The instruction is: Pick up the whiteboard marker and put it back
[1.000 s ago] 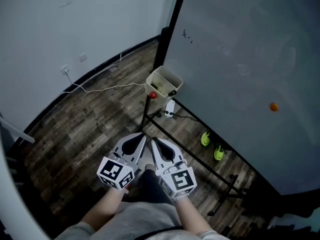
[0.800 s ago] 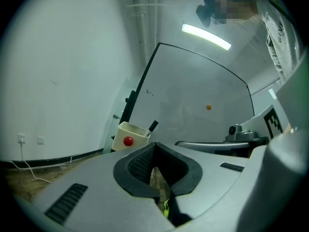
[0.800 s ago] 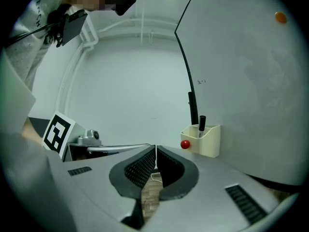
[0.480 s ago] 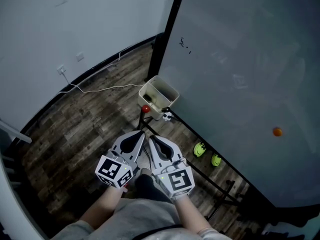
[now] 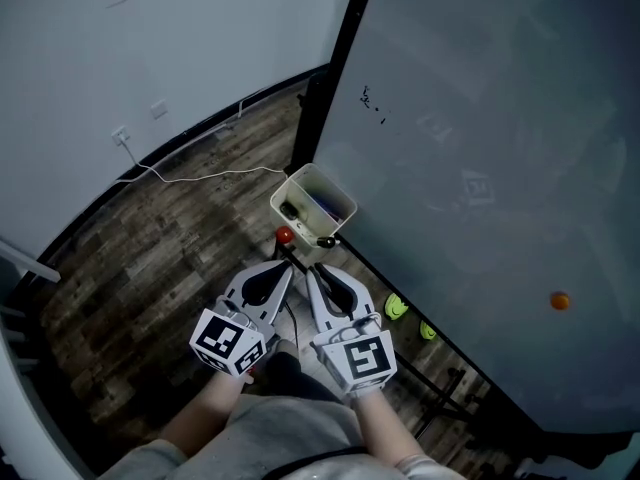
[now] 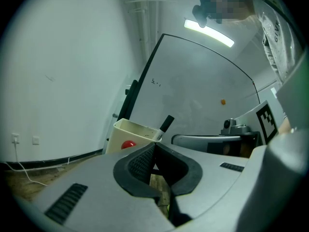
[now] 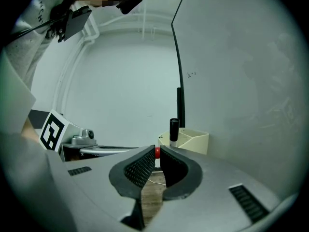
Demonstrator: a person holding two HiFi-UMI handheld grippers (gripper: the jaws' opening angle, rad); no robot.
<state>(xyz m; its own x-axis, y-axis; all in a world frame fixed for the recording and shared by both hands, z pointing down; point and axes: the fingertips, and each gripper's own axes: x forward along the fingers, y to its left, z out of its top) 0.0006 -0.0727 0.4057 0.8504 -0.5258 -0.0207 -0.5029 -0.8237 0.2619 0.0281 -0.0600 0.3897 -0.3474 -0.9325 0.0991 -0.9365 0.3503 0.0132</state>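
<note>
**A:** Well, head view first: left gripper (image 5: 287,270) and right gripper (image 5: 310,273) sit side by side, low against the person's body, noses aimed at the cream bin (image 5: 292,186) on the whiteboard (image 5: 480,118) frame.

**B:** And the whiteboard marker (image 5: 325,241)?

**A:** Standing in that bin, black cap poking over the near corner, close to a red knob (image 5: 285,235). Looks like a lining-up stance to me; neither gripper is near it yet.

**B:** Left gripper view?

**A:** Its fingers (image 6: 140,163) are pressed together at the tips, nothing between them. The marker leans out of the bin ahead, well apart.

**B:** Right gripper view?

**A:** Those fingers (image 7: 142,168) are all but closed, just a sliver showing the red knob beyond, so it's empty too. They'll need to spread before any grab, I'd judge.

**B:** Surroundings?

**A:** No tabletop: dark wood-plank floor (image 5: 170,258), plain white wall (image 5: 150,38), a white cable (image 5: 200,178) trailing along it, an orange magnet (image 5: 559,301) on the board.
</note>
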